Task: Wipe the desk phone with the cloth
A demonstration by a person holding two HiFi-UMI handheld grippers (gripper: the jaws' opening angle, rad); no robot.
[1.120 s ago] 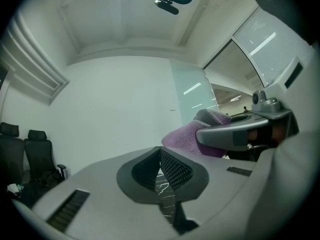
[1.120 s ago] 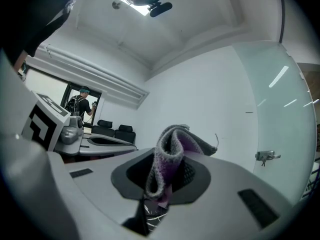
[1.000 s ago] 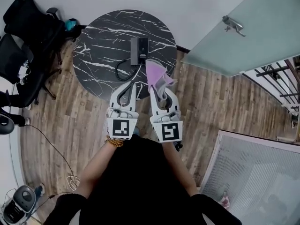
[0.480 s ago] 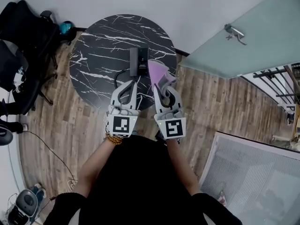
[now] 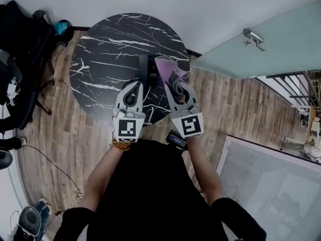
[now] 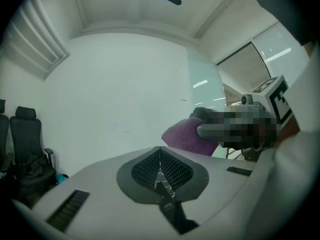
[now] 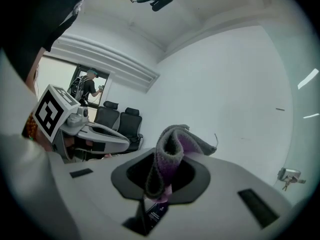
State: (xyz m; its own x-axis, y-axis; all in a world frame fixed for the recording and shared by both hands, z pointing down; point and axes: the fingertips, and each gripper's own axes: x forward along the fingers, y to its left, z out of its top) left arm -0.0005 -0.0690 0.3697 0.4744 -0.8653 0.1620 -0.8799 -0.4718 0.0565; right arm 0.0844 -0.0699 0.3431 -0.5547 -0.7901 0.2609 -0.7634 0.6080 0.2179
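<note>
The black desk phone (image 5: 146, 66) lies on the round black marble table (image 5: 105, 49), near its right side. A purple cloth (image 5: 168, 72) (image 7: 172, 154) sticks up from my right gripper (image 5: 174, 83) (image 7: 162, 184), which is shut on it; the cloth hangs just right of the phone and overlaps its edge. My left gripper (image 5: 135, 86) (image 6: 160, 156) is shut on nothing, hovering over the table's near edge just short of the phone. In the left gripper view the cloth (image 6: 186, 134) shows beyond the closed jaws.
Black office chairs (image 5: 20, 31) stand left of the table. A glass door with a metal handle (image 5: 252, 37) is at the right. A grey mat (image 5: 271, 185) lies on the wood floor at lower right, and a small device (image 5: 27, 221) with a cable at lower left.
Both grippers have moved forward, from over the floor to over the table's near edge. The cloth has come up against the phone's right side. Both grippers stay shut.
</note>
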